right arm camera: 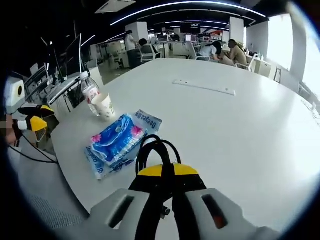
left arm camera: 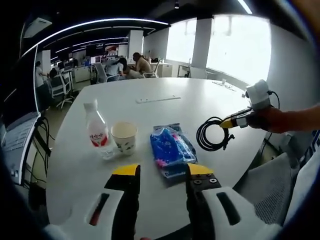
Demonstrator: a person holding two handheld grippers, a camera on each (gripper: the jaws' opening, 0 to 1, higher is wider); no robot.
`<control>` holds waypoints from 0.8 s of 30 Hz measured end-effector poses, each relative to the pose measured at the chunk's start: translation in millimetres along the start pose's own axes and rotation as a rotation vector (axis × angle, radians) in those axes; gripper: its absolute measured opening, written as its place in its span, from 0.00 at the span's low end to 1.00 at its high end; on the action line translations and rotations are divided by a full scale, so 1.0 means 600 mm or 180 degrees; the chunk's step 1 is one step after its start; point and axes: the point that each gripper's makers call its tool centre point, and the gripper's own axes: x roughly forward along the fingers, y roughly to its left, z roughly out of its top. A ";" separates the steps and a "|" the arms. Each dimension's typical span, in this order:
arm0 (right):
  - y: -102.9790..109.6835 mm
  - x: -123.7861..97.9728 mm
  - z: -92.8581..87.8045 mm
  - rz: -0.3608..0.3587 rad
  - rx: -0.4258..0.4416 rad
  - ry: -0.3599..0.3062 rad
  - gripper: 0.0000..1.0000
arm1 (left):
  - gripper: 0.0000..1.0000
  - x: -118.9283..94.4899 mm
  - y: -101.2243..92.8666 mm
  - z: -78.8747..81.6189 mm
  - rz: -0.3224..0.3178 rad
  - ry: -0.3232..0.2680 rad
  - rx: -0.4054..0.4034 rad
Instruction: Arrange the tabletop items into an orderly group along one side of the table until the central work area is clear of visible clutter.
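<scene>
Left gripper view, L to R: clear plastic water bottle w/ red label [left arm camera: 96,130] and white paper cup [left arm camera: 124,137] left of centre, blue floral tissue pack [left arm camera: 171,148] mid-frame on white desk [left arm camera: 150,107], coiled black cable [left arm camera: 212,134] right. Left claw [left arm camera: 162,176] spread, empty, just short of pack. Right claw [right arm camera: 167,176] pinching cable. Advice: lift coil whole, set beside pack, don't drag.

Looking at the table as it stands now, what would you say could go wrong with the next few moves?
The right gripper is shut on the black cable coil, whose loops hang loose, so they might snag or drag against the blue tissue pack beside it.

The paper cup and water bottle stand close together near the table edge; nudging one could tip the other or push it off.

The left gripper is open near the pack.
</scene>
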 end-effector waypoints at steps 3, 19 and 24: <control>0.000 0.000 -0.004 0.0003 0.0003 0.0012 0.02 | 0.35 0.000 0.000 0.001 -0.0001 -0.0002 0.0002; -0.011 0.013 -0.025 -0.0018 0.0031 0.0095 0.02 | 0.35 0.000 0.013 0.006 0.0039 -0.0008 -0.0001; -0.016 0.015 -0.032 -0.0030 0.0024 0.0105 0.02 | 0.35 0.000 0.018 0.007 0.0051 -0.0006 0.0002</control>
